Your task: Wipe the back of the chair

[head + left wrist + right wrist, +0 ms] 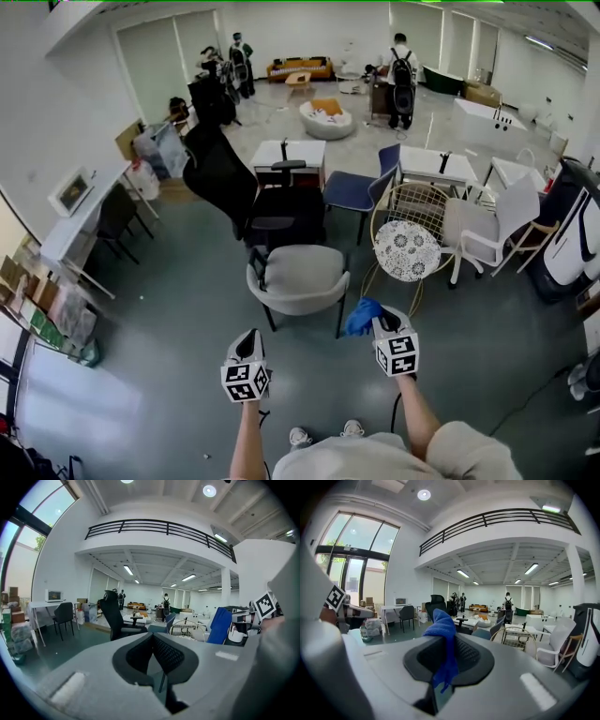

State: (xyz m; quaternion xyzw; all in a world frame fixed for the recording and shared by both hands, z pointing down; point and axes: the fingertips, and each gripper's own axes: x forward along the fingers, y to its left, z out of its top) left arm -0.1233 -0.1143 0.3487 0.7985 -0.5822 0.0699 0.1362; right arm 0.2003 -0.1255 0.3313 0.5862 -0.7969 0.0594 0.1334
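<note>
A grey padded chair [298,277] with a curved back stands just ahead of me in the head view, its back turned toward me. My right gripper [382,320] hovers near the chair's right rear corner and is shut on a blue cloth [363,316]. In the right gripper view the cloth [442,626] sticks up and hangs down from between the jaws of the right gripper [443,643]. My left gripper [248,341] is lower and to the left, behind the chair, apart from it. The left gripper [153,637] has its jaws closed with nothing held.
A black office chair [225,183] stands behind the grey one, with a blue chair [356,187] beside it. To the right are a gold wire chair with a patterned round cushion [406,249] and a white chair [492,225]. Desks [291,150] and people stand farther back.
</note>
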